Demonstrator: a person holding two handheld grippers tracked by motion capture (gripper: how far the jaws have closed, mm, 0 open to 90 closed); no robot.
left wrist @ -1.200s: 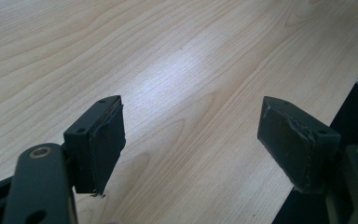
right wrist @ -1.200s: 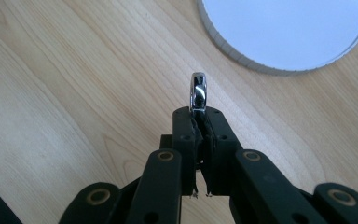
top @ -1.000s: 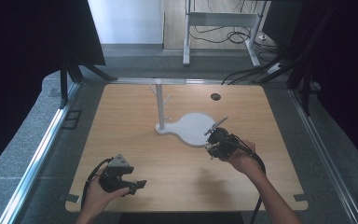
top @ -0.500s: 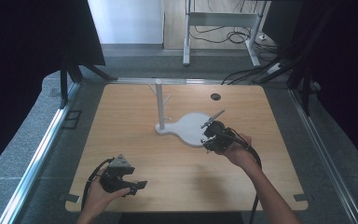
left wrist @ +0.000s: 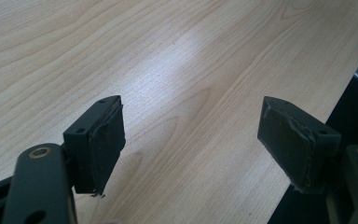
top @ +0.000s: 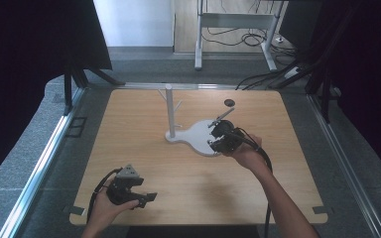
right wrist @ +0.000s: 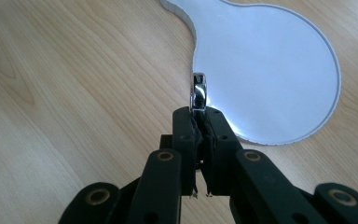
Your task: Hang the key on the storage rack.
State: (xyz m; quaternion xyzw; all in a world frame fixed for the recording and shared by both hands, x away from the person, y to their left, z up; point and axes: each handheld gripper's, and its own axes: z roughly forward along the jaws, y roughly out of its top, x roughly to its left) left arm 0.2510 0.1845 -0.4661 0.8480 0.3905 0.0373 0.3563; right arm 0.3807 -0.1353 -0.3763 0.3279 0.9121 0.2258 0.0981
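Right hand-held gripper [right wrist: 199,116] has its jaws clamped together on a small shiny silver metal ring [right wrist: 198,91], the ring standing on edge out of the tips, right over the rim of the flat white rounded stand base [right wrist: 270,70]. In the high view that right hand-held gripper [top: 217,130] hangs over the near right part of the base [top: 196,136], with the white upright post with short pegs [top: 169,110] just to its left, the one tall thing in its way. A small dark round spot [top: 229,102] lies on the light wooden desk [top: 144,148] beyond. Left hand-held gripper [top: 146,199] sits low near the desk's front edge, jaws wide apart over bare wood, well apart from the stand. Plenty of open desk between the two.
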